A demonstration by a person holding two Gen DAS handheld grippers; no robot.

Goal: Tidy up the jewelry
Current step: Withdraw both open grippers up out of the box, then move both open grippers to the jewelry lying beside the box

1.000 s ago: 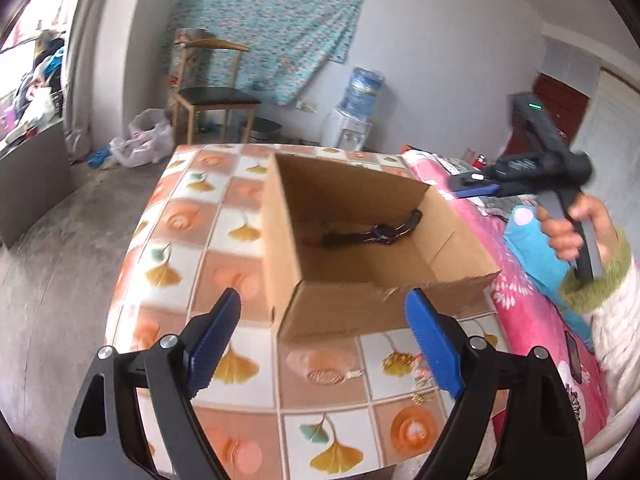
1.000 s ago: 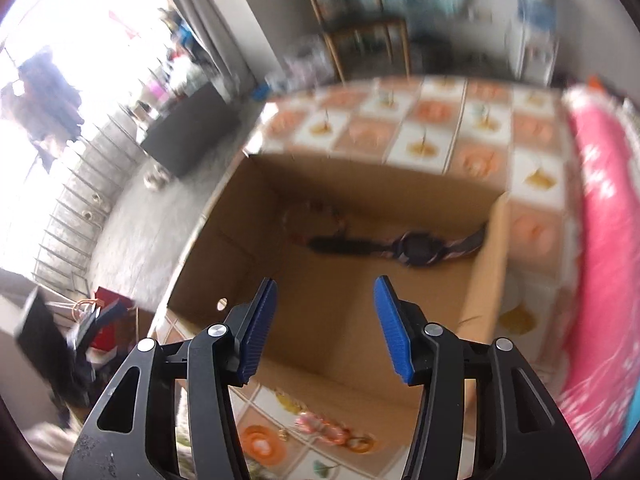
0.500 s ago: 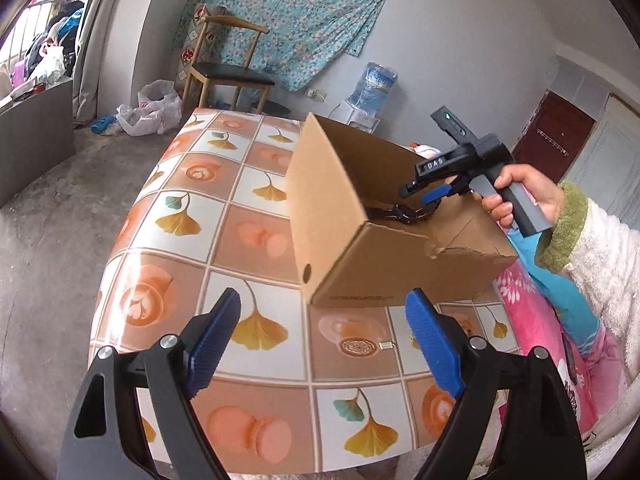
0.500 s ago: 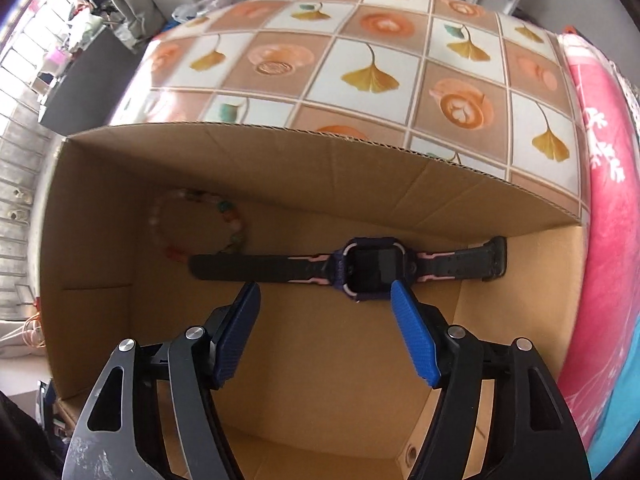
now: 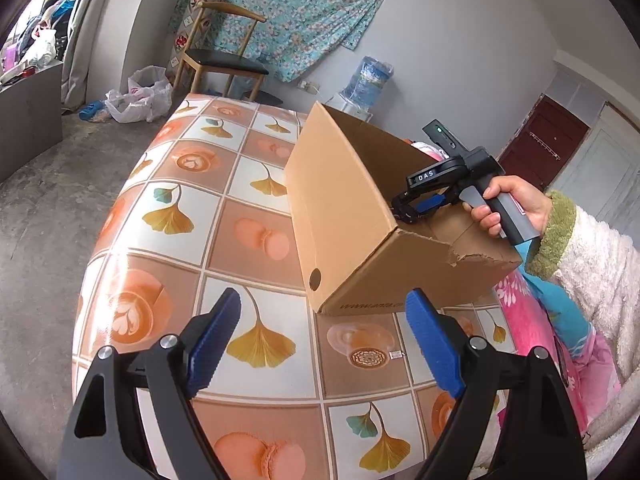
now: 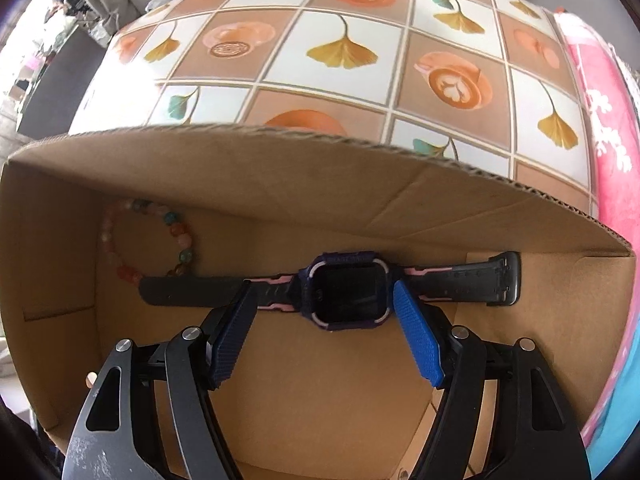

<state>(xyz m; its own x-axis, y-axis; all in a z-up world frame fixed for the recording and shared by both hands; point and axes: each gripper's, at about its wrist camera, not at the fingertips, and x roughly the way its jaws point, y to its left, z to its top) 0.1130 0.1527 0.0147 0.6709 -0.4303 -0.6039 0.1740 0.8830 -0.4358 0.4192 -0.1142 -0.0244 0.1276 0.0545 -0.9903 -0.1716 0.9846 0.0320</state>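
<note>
Watch (image 6: 346,292) larger in the right wrist view than a moment ago, flat on the floor of the cardboard box (image 6: 280,184), long axis running left to right, screen facing up. Right gripper (image 6: 324,312) lower inside the box, fingers just opened wider, straddling the watch case, pads not pressing. Bead bracelet (image 6: 180,240) partly hidden under the box wall. Left gripper (image 5: 324,328) wide and empty above the worktop (image 5: 248,200). Watch hidden by the box side in the left view.
</note>
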